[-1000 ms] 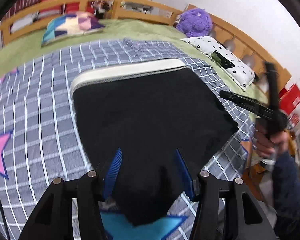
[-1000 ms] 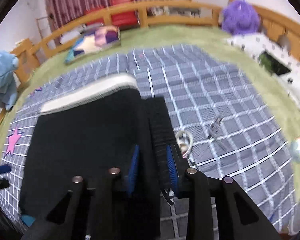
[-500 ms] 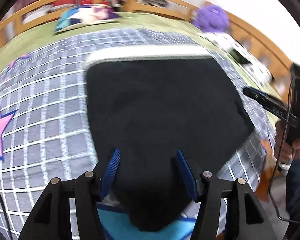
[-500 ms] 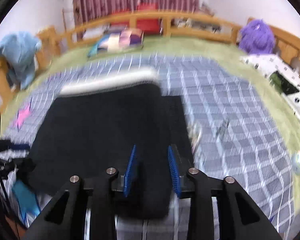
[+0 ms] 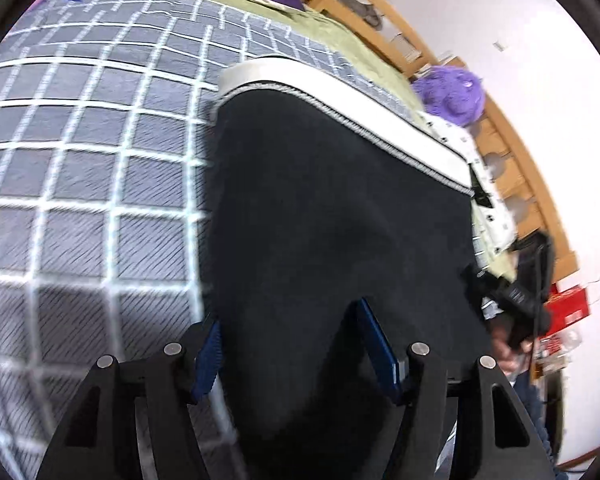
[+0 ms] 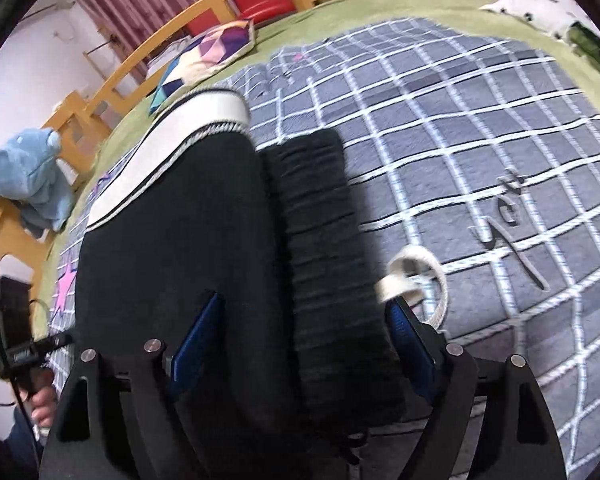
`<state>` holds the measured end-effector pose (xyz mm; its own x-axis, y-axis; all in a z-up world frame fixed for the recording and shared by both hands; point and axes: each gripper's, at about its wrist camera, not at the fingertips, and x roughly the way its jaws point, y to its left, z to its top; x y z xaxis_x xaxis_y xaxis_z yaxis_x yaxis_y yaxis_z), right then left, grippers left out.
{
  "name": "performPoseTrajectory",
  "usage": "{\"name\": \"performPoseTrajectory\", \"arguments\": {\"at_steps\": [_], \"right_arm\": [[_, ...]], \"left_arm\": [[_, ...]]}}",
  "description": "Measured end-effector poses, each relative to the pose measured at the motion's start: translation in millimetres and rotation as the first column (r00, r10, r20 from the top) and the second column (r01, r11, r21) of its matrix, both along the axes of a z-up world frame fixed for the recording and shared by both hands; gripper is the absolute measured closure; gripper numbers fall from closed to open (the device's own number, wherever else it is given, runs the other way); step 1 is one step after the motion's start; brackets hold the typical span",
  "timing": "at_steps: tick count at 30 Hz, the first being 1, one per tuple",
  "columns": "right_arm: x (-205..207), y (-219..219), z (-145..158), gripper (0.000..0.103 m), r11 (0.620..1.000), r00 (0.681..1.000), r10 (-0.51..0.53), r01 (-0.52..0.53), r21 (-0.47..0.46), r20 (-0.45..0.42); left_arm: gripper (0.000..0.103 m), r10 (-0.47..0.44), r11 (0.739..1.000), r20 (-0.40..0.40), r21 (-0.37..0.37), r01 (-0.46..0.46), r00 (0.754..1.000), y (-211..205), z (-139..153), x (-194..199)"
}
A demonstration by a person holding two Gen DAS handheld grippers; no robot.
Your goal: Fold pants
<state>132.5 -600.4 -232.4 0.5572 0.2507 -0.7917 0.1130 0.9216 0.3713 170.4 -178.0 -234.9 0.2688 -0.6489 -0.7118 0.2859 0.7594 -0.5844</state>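
Beside the pants (image 6: 172, 248) a cord loop (image 6: 416, 276); left tongs (image 5: 288, 354) open, right tongs (image 6: 304, 336) opening.

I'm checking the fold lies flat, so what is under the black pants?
The black pants lie on a grey checked blanket spread over the green bed cover. Anything directly beneath the cloth is covered.

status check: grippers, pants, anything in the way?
Left gripper open over the black pants. Right gripper jaws opening, pants and ribbed waistband between them. White drawstring loose by right finger.
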Motion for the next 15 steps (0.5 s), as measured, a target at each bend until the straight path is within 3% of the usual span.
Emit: {"name": "performPoseTrajectory", "arguments": {"at_steps": [2, 4, 5, 6, 8, 11, 13, 15], "right_arm": [[2, 5, -2, 0.023, 0.999, 0.999, 0.042, -0.042, -0.019, 0.003], [1, -12, -9, 0.025, 0.992, 0.999, 0.037, -0.038, 0.117, 0.006], [2, -18, -9, 0.031, 0.988, 1.0, 0.022, -0.022, 0.153, 0.005], [0, -20, -7, 0.039, 0.987, 1.0, 0.007, -0.007, 0.162, 0.006], [-5, -11, 7, 0.049, 0.995, 1.0, -0.016, 0.015, 0.096, 0.014], [-11, 7, 40, 0.07, 0.998, 0.998, -0.052, 0.051, 0.04, 0.038], [-19, 23, 65, 0.074, 0.992, 0.992, -0.098, 0.09, 0.089, 0.08], [-23, 50, 81, 0.075, 0.995, 0.991, -0.084, 0.078, 0.064, 0.103]], "left_arm": [[0.058, -0.012, 0.998, -0.033, -0.068, 0.009, 0.999, -1, -8, 10], [0.075, -0.003, 0.987, -0.124, -0.158, -0.017, 0.992, 4, -15, 20], [0.083, -0.019, 0.983, -0.133, -0.182, -0.006, 0.991, 3, -11, 23], [0.086, -0.03, 0.988, -0.109, -0.152, 0.013, 0.994, 0, -2, 24], [0.088, -0.047, 0.995, -0.047, -0.089, 0.043, 0.998, -5, 16, 18], [0.092, -0.086, 0.987, -0.016, -0.138, 0.083, 0.996, 7, 50, 15], [0.093, -0.099, 0.981, 0.032, -0.167, 0.103, 0.995, 33, 75, 11], [0.093, -0.087, 0.985, 0.1, -0.139, 0.1, 0.991, 69, 100, 3]]}}
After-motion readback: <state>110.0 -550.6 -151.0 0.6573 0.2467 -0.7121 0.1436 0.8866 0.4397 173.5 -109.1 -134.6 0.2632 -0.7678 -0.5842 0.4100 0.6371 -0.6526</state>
